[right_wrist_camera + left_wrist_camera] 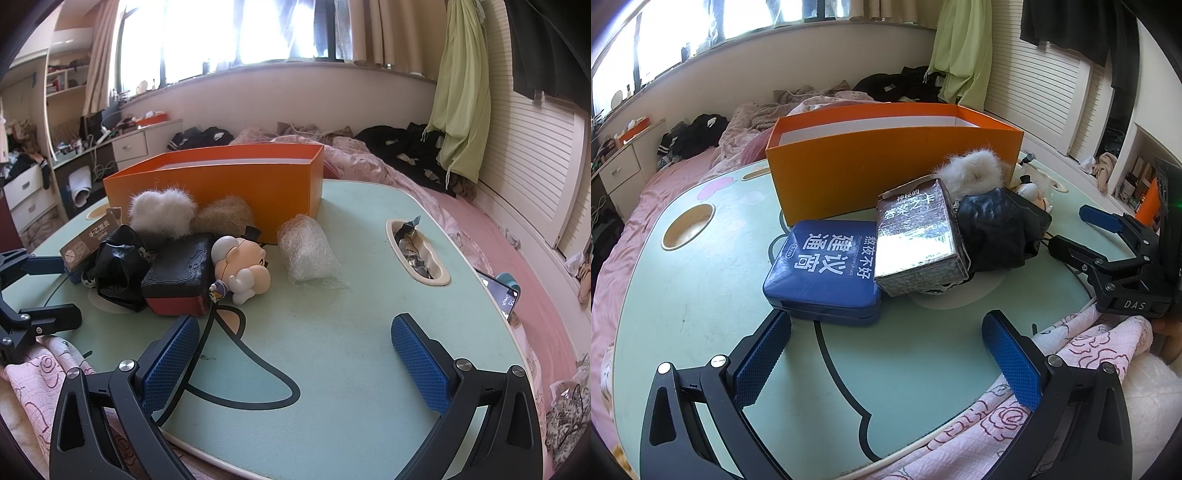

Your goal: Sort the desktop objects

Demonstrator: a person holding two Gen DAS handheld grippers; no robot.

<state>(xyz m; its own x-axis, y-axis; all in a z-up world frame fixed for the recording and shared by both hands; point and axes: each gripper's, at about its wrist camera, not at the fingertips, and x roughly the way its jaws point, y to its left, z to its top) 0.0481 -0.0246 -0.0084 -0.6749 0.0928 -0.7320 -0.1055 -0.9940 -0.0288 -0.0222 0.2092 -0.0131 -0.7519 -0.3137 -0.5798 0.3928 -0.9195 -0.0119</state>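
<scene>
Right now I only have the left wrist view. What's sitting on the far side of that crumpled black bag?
Observer: A cartoon figurine lies against a black-and-red box, right beside the black bag.
Operator: Anything past the figurine?
Observer: A bubble-wrap bundle, apart from it, in front of the orange box.
Operator: And the table's right edge?
Observer: A phone sits there, screen lit.
</scene>
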